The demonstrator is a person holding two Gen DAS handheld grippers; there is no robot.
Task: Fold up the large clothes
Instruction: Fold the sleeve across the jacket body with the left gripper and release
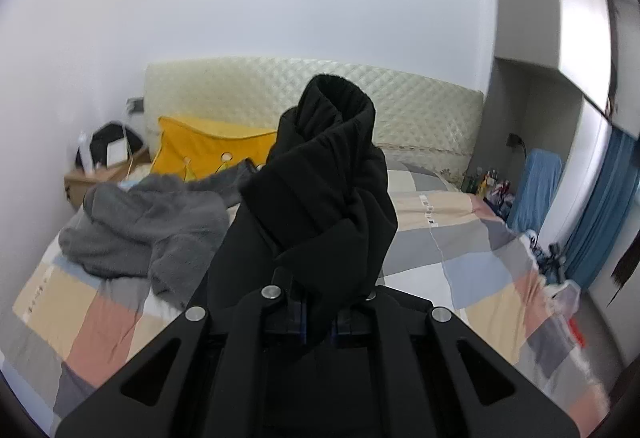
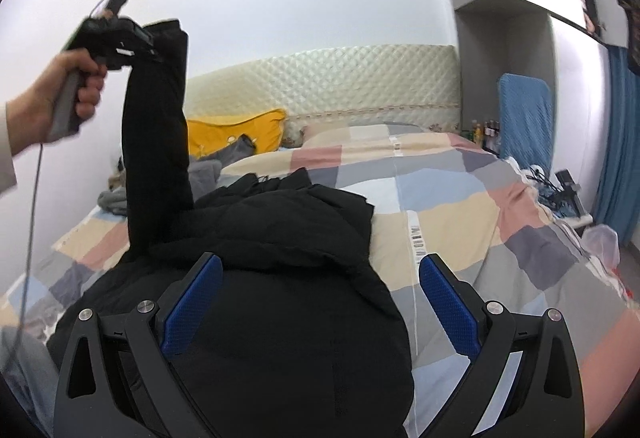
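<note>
A black padded jacket [image 2: 280, 258] lies on the checked bed cover [image 2: 460, 206]. My left gripper [image 1: 320, 302] is shut on the jacket's sleeve [image 1: 320, 182], whose cuff stands up in front of the camera. In the right wrist view the left gripper [image 2: 152, 38] holds that sleeve [image 2: 156, 142] lifted high above the bed at the left. My right gripper [image 2: 320, 294] is open, its blue pads [image 2: 192, 306] spread on either side of the jacket's body, just above it.
A grey fleece garment [image 1: 152, 230] and a yellow pillow [image 1: 208, 150] lie near the quilted headboard [image 1: 400, 98]. A cardboard box [image 1: 100, 174] stands at the left. A blue chair [image 2: 524, 110], bottles and blue curtains [image 2: 616, 142] stand at the right.
</note>
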